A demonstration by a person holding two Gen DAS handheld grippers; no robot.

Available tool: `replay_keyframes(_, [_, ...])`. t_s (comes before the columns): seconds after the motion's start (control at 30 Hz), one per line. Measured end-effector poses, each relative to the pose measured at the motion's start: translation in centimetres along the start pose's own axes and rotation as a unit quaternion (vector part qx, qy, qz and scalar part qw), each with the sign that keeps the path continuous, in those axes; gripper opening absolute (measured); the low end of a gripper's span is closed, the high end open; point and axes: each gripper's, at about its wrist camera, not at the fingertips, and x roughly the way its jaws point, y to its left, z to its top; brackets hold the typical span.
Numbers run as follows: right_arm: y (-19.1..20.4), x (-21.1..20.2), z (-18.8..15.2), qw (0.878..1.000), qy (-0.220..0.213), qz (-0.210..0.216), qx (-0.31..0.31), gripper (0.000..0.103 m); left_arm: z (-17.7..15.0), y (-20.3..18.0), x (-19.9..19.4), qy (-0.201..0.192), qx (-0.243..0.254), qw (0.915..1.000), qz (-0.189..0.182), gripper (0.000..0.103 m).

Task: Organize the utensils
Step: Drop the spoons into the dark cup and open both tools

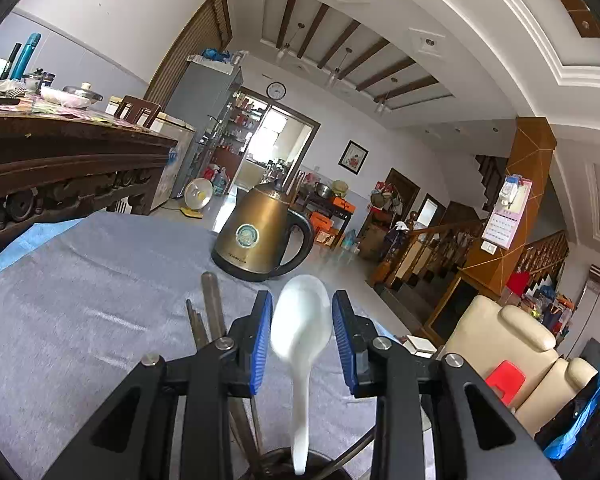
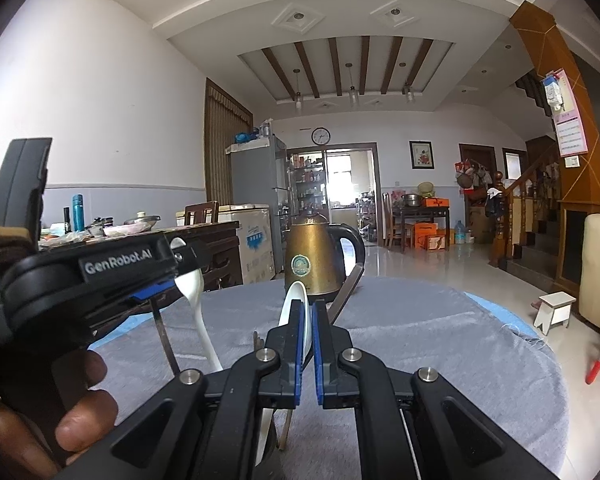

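Spoon (image 1: 300, 320): glossy white;
Kettle (image 1: 256, 236): brass-gold, black handle;
Tablecloth (image 1: 92, 300): grey, blue-edged;
Gripper pads (image 1: 260, 340): blue, ribbed

White walls (image 2: 100, 100), beamed ceiling (image 2: 340, 64), wall clock (image 2: 320, 135), glossy floor (image 2: 440, 260).

Two white ceramic spoons (image 2: 196, 292) (image 2: 296, 300) are counted at lower centre, one brass-coloured electric kettle (image 1: 256, 232) mid-frame, and two grippers (image 1: 302, 336) (image 2: 309, 344).

A home is shown: a fridge (image 2: 260, 184) and staircase (image 2: 540, 200) are seen; a kettle (image 1: 260, 232) is set on a table (image 1: 100, 280).
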Motion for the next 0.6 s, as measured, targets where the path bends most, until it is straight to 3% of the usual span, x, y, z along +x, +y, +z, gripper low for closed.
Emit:
replay_keyframes(0.37, [-0.7, -0.1, 0.5, 1.000, 0.013, 0.016, 0.009, 0.006, 0.8, -0.1, -2.0, -0.007, 0.007, 0.9999, -0.004, 0.031])
replay_keyframes(0.43, [-1.2, -0.2, 0.8, 1.000, 0.013, 0.012, 0.012, 0.017, 1.5, 0.0, -2.7, -0.017, 0.007, 0.9998, 0.000, 0.034])
replay_keyframes(0.5, [-2.2, -0.2, 1.2, 0.999, 0.015, 0.015, 0.032, 0.053, 2.4, 0.1, -3.6, -0.027, 0.014, 0.9994, 0.014, 0.047])
replay_keyframes(0.53, [-2.8, -0.4, 1.4, 0.999, 0.009, 0.015, 0.044, 0.059, 2.8, 0.2, -4.0, -0.034, 0.017, 0.9990, 0.022, 0.052])
replay_keyframes(0.6, [-3.6, -1.1, 1.9, 0.998, -0.009, 0.004, 0.055, 0.059, 3.6, 0.2, -4.8, -0.051, 0.034, 0.9970, 0.046, 0.055])
